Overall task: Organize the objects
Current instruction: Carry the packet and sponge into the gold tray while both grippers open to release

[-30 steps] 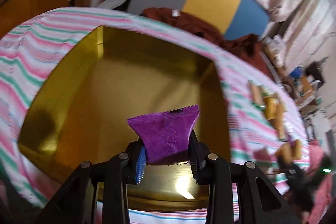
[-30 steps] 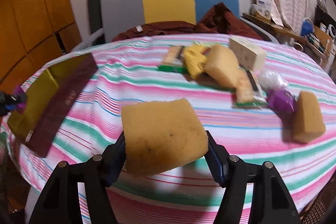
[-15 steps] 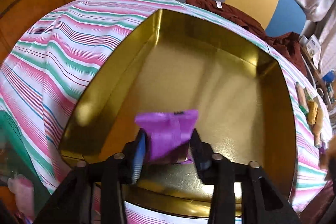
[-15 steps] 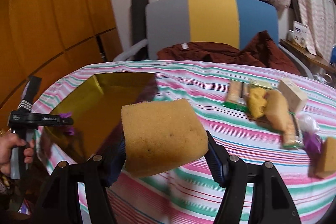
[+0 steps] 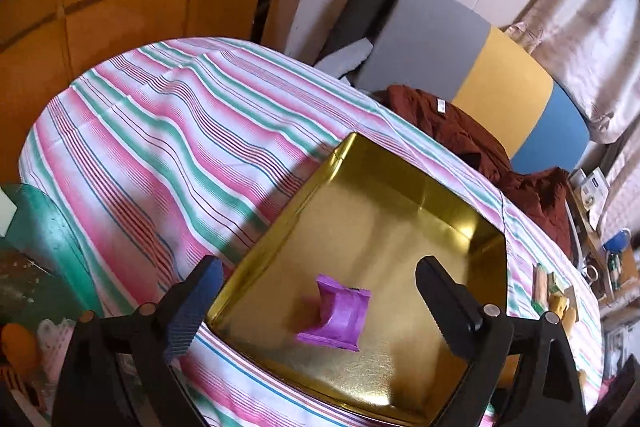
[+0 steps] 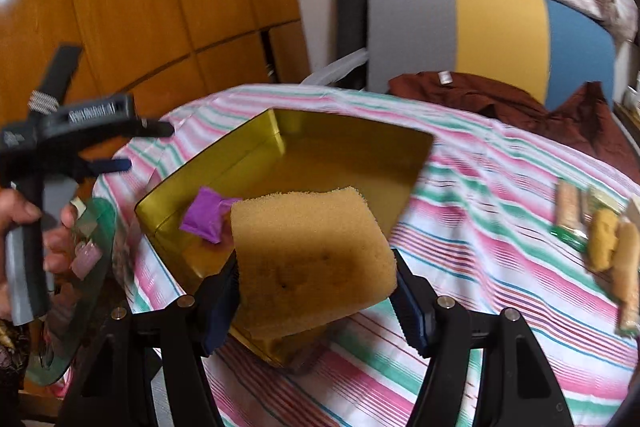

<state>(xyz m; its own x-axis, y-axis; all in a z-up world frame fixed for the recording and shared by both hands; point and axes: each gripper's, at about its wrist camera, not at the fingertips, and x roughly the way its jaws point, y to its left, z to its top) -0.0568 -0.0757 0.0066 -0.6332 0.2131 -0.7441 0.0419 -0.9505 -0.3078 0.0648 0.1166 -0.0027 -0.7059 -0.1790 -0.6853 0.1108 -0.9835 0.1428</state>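
Observation:
A purple snack packet (image 5: 336, 311) lies loose on the floor of the gold tin (image 5: 400, 211), near its front corner. My left gripper (image 5: 319, 265) hovers above it, jaws opening wide, and the pads touch nothing. In the right wrist view the same packet (image 6: 204, 215) shows inside the tin (image 6: 340, 163), with the left gripper (image 6: 148, 147) drawn off to the tin's left in a hand. My right gripper (image 6: 314, 279) is shut on a yellow sponge (image 6: 312, 255), held over the tin's near corner.
Striped cloth (image 5: 168, 131) covers the round table. Snack bars and sponges (image 6: 600, 239) lie at the table's right. A grey, yellow and blue chair (image 6: 480, 27) with brown cloth (image 6: 500, 99) stands behind. A green object (image 5: 44, 227) sits off the left edge.
The left gripper opened and let go of the purple packet, which dropped into the tin; the gripper drew back and up. The right gripper carried the sponge left, up to the tin.

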